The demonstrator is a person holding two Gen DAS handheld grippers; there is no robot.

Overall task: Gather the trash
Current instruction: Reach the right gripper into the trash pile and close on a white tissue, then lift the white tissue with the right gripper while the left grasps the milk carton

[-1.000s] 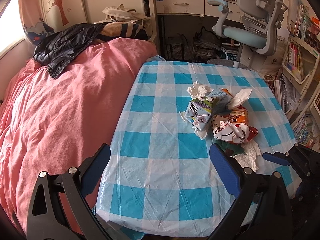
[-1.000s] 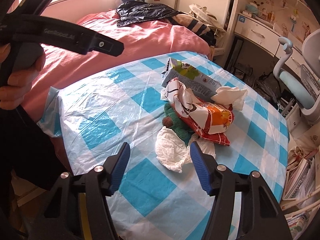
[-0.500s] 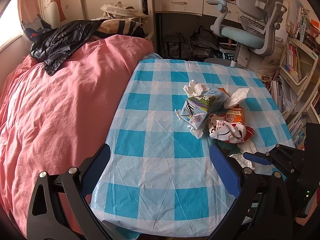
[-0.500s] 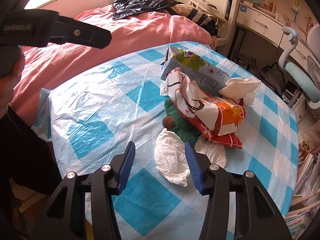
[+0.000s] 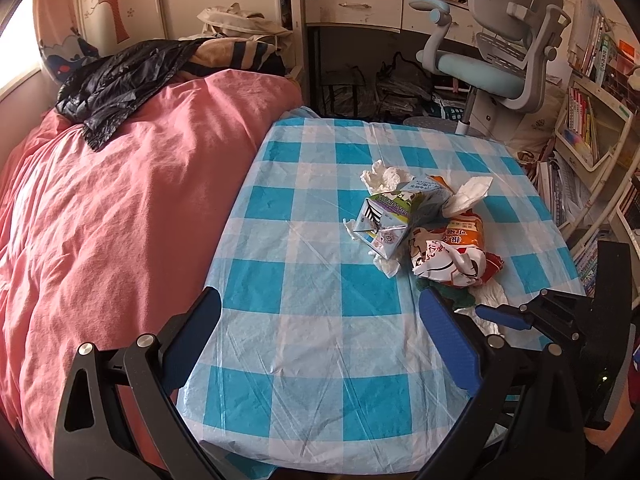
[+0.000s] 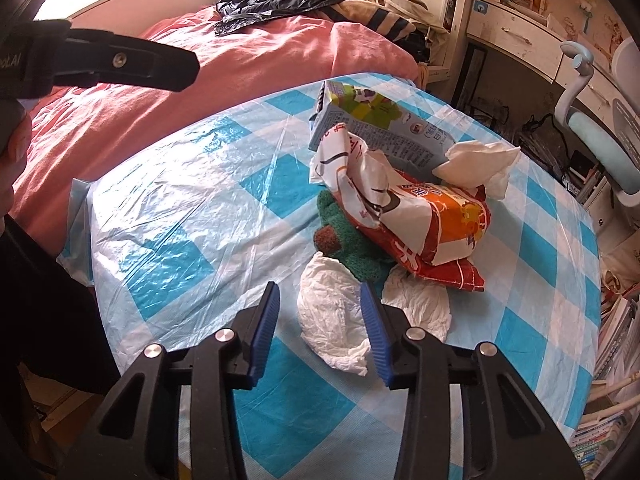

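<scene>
The right gripper (image 6: 320, 320) hung low over the near edge of the trash pile, its blue pads (image 6: 266, 332) at a middling gap and closing. A crumpled white tissue (image 6: 332, 320) lay on the table between them, nearer the right-hand pad; whether that pad already touched it could not be told, and the left-hand pad stood clear of it. Nothing was gripped yet.

Just beyond the fingertips sat a green fuzzy thing with a brown patch (image 6: 344, 240), partly under an orange, red and white snack bag (image 6: 424, 220). A second crumpled tissue (image 6: 416, 304) lay just to the right of the right-hand pad. Behind the bag lay a grey-blue drink carton (image 6: 380, 132) on its side, with another white tissue (image 6: 480, 164) against its far end.

The left gripper (image 5: 320, 332) hovered over the near part of the blue-and-white checked tablecloth (image 5: 304, 288), its jaws spread wide with nothing between them. From it, the pile lay ahead and to the right: the carton (image 5: 386, 216), the snack bag (image 5: 448, 252) and a tissue wad (image 5: 380, 176) beyond them. The right gripper's black frame (image 5: 552, 316) showed at its right side, tips at the pile's near edge.

To the left of both grippers spread a pink bed cover (image 5: 120, 208), with a black plastic bag (image 5: 116, 84) lying far up on it. A pale blue desk chair (image 5: 500, 64) stood beyond the table.
</scene>
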